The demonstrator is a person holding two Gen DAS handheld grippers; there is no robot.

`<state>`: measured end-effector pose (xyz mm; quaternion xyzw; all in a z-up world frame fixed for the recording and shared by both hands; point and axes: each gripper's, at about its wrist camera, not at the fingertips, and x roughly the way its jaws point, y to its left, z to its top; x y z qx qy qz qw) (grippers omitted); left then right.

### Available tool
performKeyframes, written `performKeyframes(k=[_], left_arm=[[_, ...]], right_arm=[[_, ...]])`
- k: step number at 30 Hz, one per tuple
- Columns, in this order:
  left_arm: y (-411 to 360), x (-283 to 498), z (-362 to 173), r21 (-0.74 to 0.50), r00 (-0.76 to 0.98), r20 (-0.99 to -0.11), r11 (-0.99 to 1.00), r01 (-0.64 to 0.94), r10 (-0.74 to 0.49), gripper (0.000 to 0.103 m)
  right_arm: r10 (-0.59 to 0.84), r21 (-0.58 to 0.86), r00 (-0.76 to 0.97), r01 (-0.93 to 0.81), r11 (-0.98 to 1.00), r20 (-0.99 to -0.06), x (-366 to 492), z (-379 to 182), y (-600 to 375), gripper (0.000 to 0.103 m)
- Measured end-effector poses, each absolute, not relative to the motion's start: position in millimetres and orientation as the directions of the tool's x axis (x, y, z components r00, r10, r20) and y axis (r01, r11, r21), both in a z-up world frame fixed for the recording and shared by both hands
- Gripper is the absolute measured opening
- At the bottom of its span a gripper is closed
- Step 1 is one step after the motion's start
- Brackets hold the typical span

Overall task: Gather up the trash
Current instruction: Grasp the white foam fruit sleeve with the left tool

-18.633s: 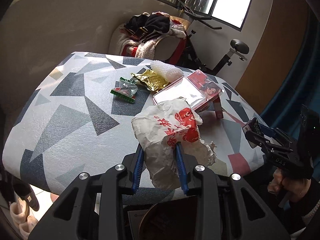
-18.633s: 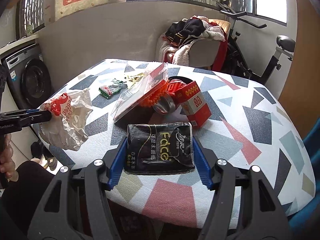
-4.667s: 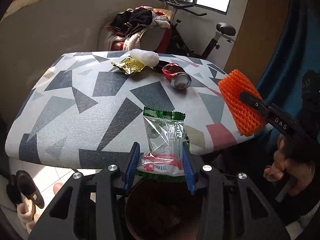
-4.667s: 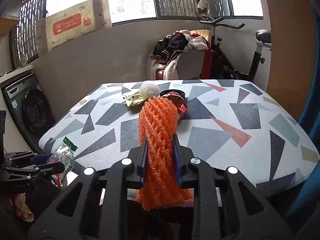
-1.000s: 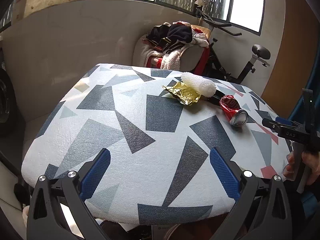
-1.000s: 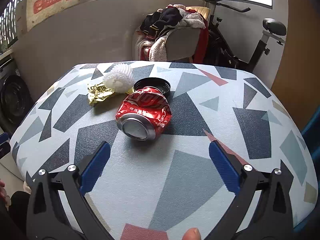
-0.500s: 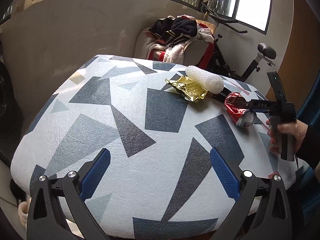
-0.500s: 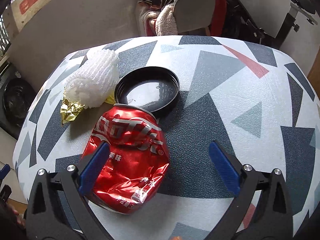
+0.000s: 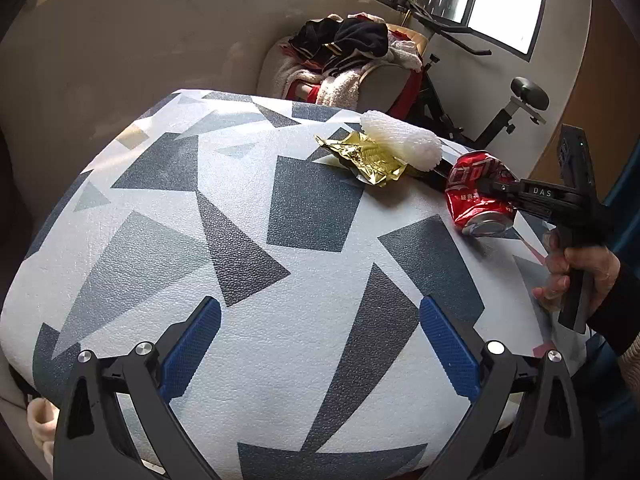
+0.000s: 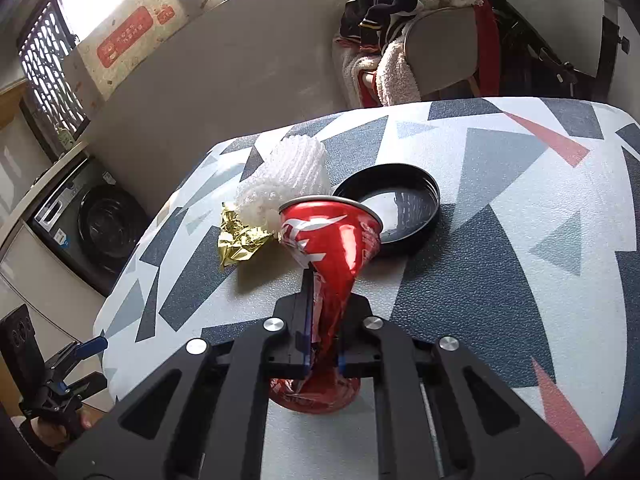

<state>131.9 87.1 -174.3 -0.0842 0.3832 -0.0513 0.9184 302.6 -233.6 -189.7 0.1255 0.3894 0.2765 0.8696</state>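
A crushed red soda can (image 10: pixel 332 240) lies on the patterned table (image 9: pixel 160 240), and my right gripper (image 10: pixel 325 316) is shut on it, pinching its middle flat. From the left wrist view the same can (image 9: pixel 472 200) shows at the table's right side with the right gripper (image 9: pixel 494 189) clamped across it. Just behind the can lie a gold foil wrapper (image 9: pixel 368 158), a white foam net (image 9: pixel 400 144) and a black round lid (image 10: pixel 400 208). My left gripper (image 9: pixel 320 344) hangs open over the near edge of the table with nothing between its blue pads.
A chair piled with clothes (image 9: pixel 348 64) and an exercise bike (image 9: pixel 480 92) stand behind the table. A washing machine (image 10: pixel 100 216) sits against the wall to the left. A hand (image 9: pixel 576 268) holds the right gripper's handle at the right table edge.
The right gripper went from wide open around the can to shut on it, squeezing the can's middle flat. The left gripper edged closer over the table.
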Motion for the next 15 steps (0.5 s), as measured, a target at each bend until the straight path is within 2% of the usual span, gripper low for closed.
performKeyframes(k=[8,12,14,15], left_arm=[[72,183,-152,-0.311,0.704,-0.658,0.948,0.068,-0.266,0.097],[54,243,-131,-0.435,0.681,-0.615,0.891,0.129,-0.399,0.096],[48,279,-124,-0.497,0.667,-0.604,0.860,0.114,-0.437,0.088],[44,298,-123,-0.524,0.660,-0.603,0.847,0.095,-0.447,0.088]], right_arm=[[0.490,0.498,0.701,-0.218,0.839,-0.518,287,-193,-274,0.011],[0.497,0.499,0.702,-0.228,0.836,-0.510,288,-195,-272,0.011],[0.500,0.507,0.698,-0.224,0.832,-0.512,289,-197,-274,0.011],[0.503,0.514,0.698,-0.222,0.829,-0.510,288,-197,-276,0.011]])
